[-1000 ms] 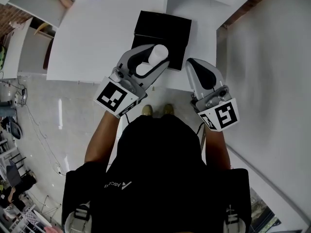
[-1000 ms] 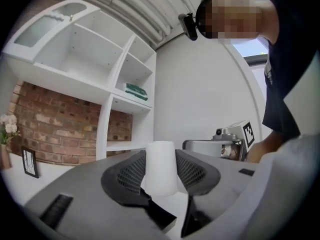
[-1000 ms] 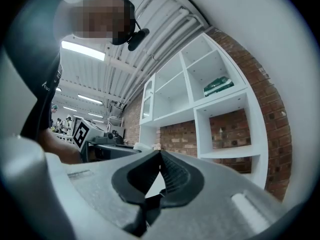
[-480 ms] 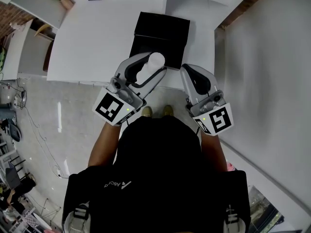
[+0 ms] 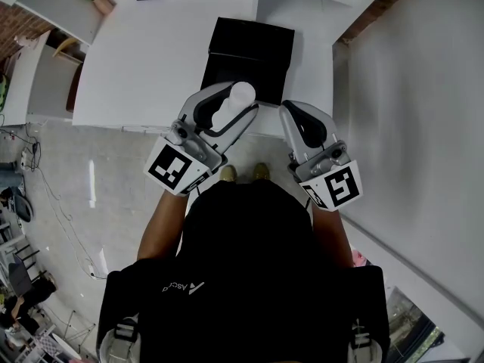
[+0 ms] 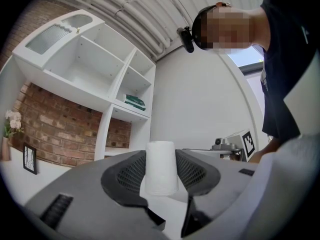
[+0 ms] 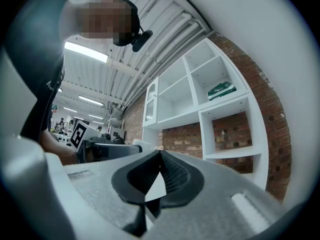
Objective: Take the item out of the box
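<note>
Fingers (image 5: 206, 100) of your left gripper (image 5: 239, 100) stand wide, clamped on the white item (image 5: 236, 97), probably an upturned paper cup; the shape is too small here to be sure.

Head view: over the last second you drew both grippers back toward your body. The white item now hangs clear of the black box (image 5: 249, 48), over the near edge of the white table (image 5: 151, 66). Extraction looks done; set-down remains. Your right gripper (image 5: 287, 112) sits just beside the left, elbows tucked in.

Left gripper view: both pads (image 6: 129, 176) press the item's sides.

Right gripper view: jaw tips meet, nothing between.
</note>
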